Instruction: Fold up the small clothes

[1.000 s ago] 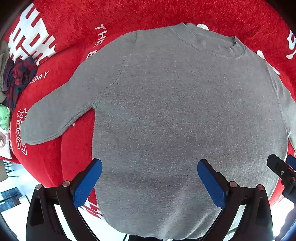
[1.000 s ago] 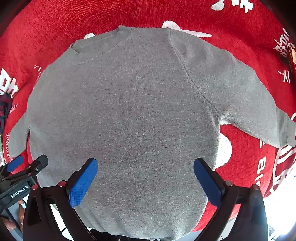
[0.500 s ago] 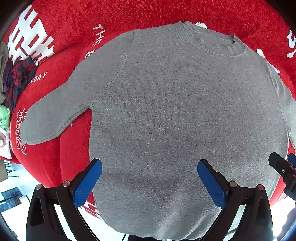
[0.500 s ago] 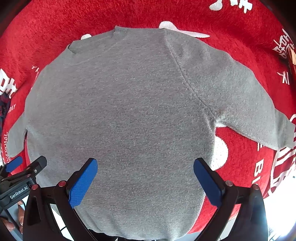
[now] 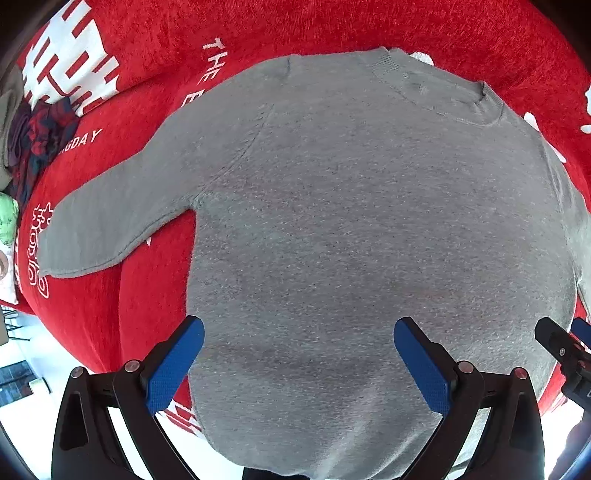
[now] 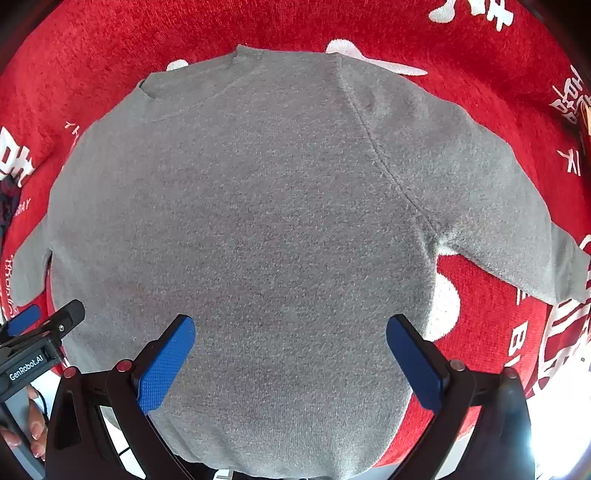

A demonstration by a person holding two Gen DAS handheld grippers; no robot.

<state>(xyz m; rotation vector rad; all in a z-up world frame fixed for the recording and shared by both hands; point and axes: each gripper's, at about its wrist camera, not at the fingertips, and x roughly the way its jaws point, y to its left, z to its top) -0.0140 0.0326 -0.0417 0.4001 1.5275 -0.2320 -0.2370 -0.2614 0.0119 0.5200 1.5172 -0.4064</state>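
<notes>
both grippers are hovering over the near hem with their jaws standing wide apart and nothing between them. the left gripper (image 5: 297, 363) is sitting at about 6 o'clock in its own view, over the hem's left half, and the right gripper (image 6: 290, 363) likewise at 6 o'clock in its view, over the right half. each is peeking into the other's picture: the right one at 4 o'clock in the left view, the left one at 8 o'clock in the right view, with a hand (image 6: 35, 424) gripping its handle. that side-by-side stance is reading as a two-handed start, one gripper per hem corner, though neither is touching cloth that i can tell.

the sweater (image 5: 369, 229) is lying flat, spread wide, its hem hanging a little over the near edge of the surface, which is leaving the edge free to pinch. the body is looking smooth, so no fold seems begun yet.

farther out, the left sleeve (image 5: 110, 218) is stretching toward 9 o'clock and the right sleeve (image 6: 509, 229) toward 3 o'clock, both laid open, likely so they can be turned inward first. the collar (image 5: 436, 96) is lying at 12 o'clock, farthest away.

under it all a red blanket (image 5: 332, 26) with white lettering is covering the surface. at 9 to 10 o'clock in the left view a dark patterned cloth (image 5: 40, 140) is waiting in a heap.
</notes>
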